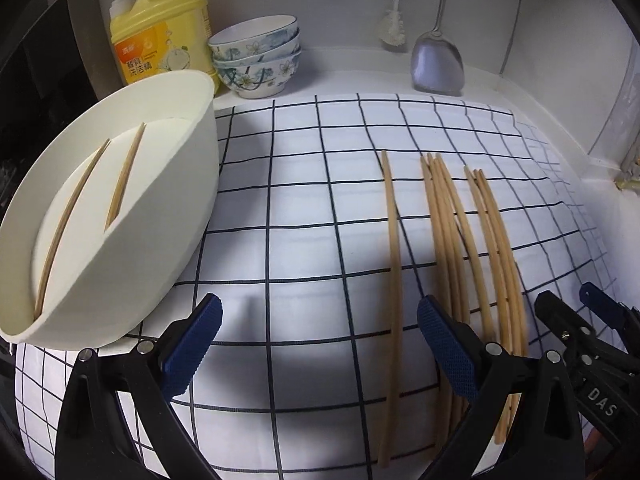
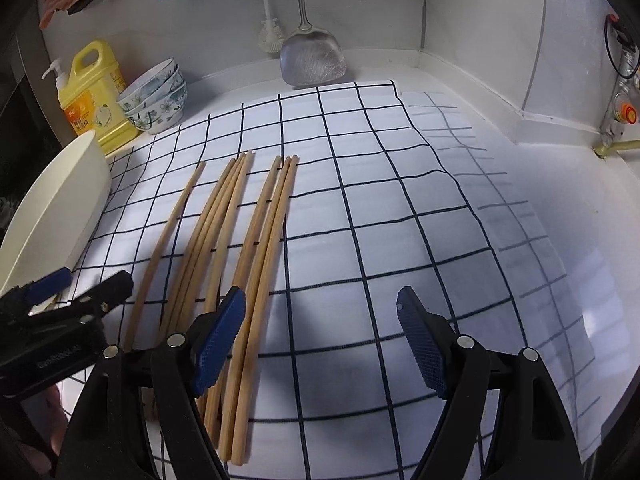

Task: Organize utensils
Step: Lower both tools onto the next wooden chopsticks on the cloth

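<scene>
Both grippers, left & right, jaws spread, nothing held: pinch one chopstick mid-shaft, then into bin.

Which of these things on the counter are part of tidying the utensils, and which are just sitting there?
Part of the job:
chopsticks on the cloth
white holder with two chopsticks inside

Just sitting there:
yellow detergent bottle
stacked bowls
metal spatula
brush

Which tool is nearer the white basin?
Left. The left tool hangs just beside the white basin; the right tool is farther off, beyond the chopsticks.
</scene>
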Demonstrator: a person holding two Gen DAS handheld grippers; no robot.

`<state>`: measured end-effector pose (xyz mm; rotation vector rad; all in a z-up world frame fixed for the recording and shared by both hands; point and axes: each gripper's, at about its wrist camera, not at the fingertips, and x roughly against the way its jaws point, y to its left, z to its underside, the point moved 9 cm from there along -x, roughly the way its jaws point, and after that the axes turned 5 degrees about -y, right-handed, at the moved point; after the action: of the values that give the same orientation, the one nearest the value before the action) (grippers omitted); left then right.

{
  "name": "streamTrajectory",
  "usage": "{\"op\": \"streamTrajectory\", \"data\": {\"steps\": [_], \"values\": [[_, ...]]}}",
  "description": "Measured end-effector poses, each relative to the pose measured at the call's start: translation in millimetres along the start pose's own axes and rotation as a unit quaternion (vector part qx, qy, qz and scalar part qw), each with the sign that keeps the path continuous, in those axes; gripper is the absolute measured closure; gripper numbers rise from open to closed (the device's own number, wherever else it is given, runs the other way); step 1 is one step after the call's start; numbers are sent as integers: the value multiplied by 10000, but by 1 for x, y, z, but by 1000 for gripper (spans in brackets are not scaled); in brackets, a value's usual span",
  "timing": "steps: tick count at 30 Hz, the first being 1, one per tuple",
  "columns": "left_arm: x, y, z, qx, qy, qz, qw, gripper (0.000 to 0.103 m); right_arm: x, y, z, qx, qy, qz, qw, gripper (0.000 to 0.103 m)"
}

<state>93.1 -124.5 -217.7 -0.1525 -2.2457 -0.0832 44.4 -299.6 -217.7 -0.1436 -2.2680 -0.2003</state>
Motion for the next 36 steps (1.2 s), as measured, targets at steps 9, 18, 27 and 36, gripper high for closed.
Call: {"op": "streamTrajectory", "data": {"steps": [9, 18, 27, 36], "values": [[-5, -2, 6, 39, 43, -15, 10000, 7, -9, -3, 8, -4, 89, 34, 10000, 28], [-7, 0, 11, 8, 101, -87, 9999, 7, -9, -1, 11, 97, 138, 78, 9998, 28], [-10, 2, 12, 30, 127, -125, 9998, 7, -11, -10, 12, 314, 176, 322, 9988, 28], [-9, 9, 12, 45, 109, -226, 9997, 5, -12, -19, 9, 275, 176, 367, 9988, 29]]}}
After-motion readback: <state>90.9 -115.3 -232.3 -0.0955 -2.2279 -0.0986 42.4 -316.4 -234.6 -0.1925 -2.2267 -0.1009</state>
